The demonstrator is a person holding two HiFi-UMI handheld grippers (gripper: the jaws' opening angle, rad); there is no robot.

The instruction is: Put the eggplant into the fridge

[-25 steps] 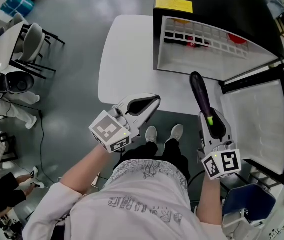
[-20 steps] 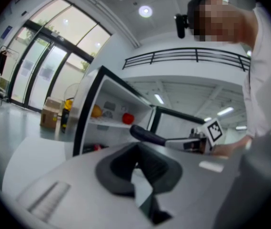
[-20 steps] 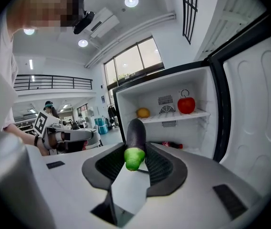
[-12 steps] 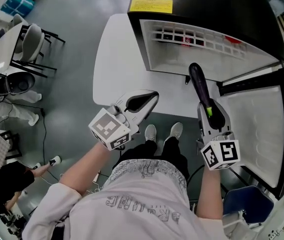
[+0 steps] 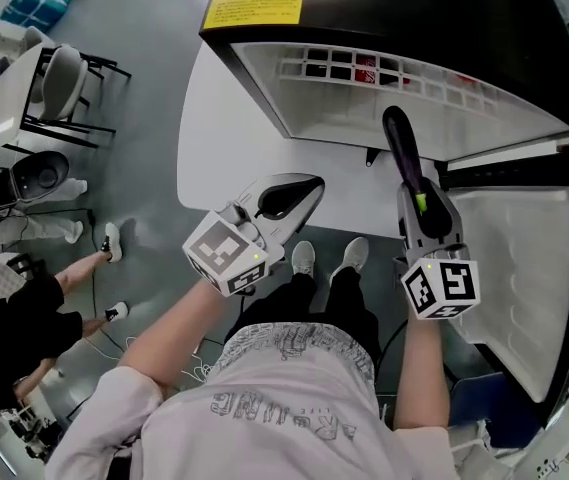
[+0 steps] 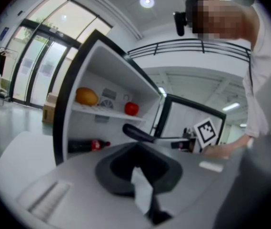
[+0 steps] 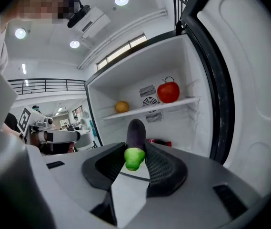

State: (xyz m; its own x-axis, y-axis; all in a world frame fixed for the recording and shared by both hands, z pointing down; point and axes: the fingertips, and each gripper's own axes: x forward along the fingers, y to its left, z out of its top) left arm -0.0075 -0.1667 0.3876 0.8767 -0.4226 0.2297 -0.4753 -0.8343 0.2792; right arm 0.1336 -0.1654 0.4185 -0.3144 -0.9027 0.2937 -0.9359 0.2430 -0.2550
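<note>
A dark purple eggplant (image 5: 402, 148) with a green stem end (image 7: 135, 157) sticks forward out of my right gripper (image 5: 420, 206), which is shut on its stem end. Its tip points at the open fridge (image 5: 404, 88), just in front of the white interior. In the right gripper view the eggplant (image 7: 135, 133) lines up with the fridge's lower compartment. My left gripper (image 5: 286, 196) hovers over the white table's near edge, to the left of the eggplant. Its jaws are together with nothing between them. In the left gripper view the eggplant (image 6: 137, 132) shows ahead.
The fridge door (image 5: 524, 258) stands open at the right. On the fridge shelf (image 7: 149, 109) sit a red fruit (image 7: 168, 91) and an orange one (image 7: 122, 107); a cola bottle (image 7: 159, 142) lies below. The fridge stands on a white table (image 5: 229, 118). Chairs (image 5: 59, 78) and a person (image 5: 24, 328) are at the left.
Both grippers have moved forward toward the fridge, and the eggplant's tip is nearer the opening. The fridge fills more of the head view. The grip on the eggplant is unchanged.
</note>
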